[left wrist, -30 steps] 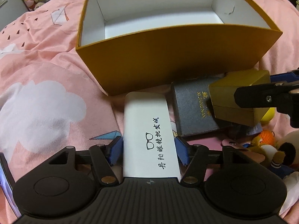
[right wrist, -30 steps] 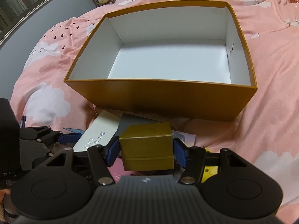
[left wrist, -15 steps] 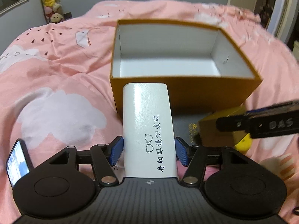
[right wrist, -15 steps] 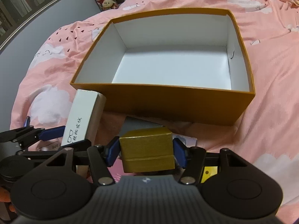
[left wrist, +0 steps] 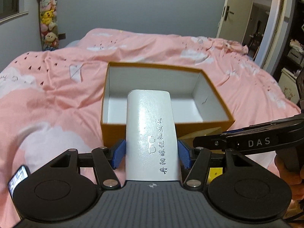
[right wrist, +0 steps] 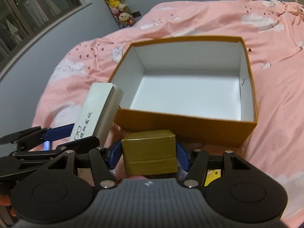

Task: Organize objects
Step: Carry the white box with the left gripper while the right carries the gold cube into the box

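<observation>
My left gripper [left wrist: 151,154] is clamped on a white glasses case [left wrist: 151,134], blue pads pressed to both its long sides, silver lettering and a small spectacles mark facing up. The case sticks out toward 12 o'clock, and its far end overlaps the near wall of the open orange box [left wrist: 224,122] in this view. That box sits on the pink cloud-print bedspread [left wrist: 49,87], white inside, nothing in it.

My right gripper [right wrist: 148,154] is clamped on a small gold box [right wrist: 149,152], pads tight on its left and right faces. From the right wrist camera, the orange box [right wrist: 190,129] lies at 12 o'clock just beyond the gold one, and the glasses case [right wrist: 96,110] tilts up at 10 o'clock, close to the box's near left corner. A stack of plush toys [left wrist: 47,20] hangs by the wall at 11 o'clock.
</observation>
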A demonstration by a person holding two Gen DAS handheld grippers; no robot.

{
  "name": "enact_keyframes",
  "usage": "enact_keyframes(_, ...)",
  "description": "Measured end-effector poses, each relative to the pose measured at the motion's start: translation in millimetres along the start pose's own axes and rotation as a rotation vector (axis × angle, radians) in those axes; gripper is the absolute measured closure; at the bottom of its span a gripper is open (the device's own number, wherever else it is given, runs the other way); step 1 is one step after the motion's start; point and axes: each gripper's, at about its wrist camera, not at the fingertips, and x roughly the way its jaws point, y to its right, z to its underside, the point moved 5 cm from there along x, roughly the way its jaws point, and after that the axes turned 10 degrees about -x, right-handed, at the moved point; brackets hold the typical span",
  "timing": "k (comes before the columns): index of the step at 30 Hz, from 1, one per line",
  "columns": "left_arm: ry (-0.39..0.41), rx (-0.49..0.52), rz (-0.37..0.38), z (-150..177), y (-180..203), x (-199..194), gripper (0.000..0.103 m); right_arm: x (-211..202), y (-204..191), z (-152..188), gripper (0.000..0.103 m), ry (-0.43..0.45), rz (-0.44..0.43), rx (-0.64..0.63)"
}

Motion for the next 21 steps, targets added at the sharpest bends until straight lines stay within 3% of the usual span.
enact_keyframes(6, 0.051, 0.013, 0.043, -30.0, 9.0, -2.2, 0.035, -26.7, -4.1, -27.5, 0.041, 0.091, -0.010, -0.043)
enact_keyframes(10, 0.097, -0.005, 0.068, -54.7, 13.4, 5.5, 0.035, -37.4, 1.1, -51.8, 0.041, 0.165, 0.028, -0.077)
enact_keyframes(16, 0.128, -0.052, -0.005, -80.7, 8.7, 47.1, 0.035, -26.8, 25.9, -77.8, 0.041, 0.215, 0.105, -0.059)
enact_keyframes(21, 0.122, -0.035, -0.086, -84.4, 9.5, 88.4, 0.035, 3.0, 48.3, -83.4, 0.041, 0.185, 0.152, -0.028)
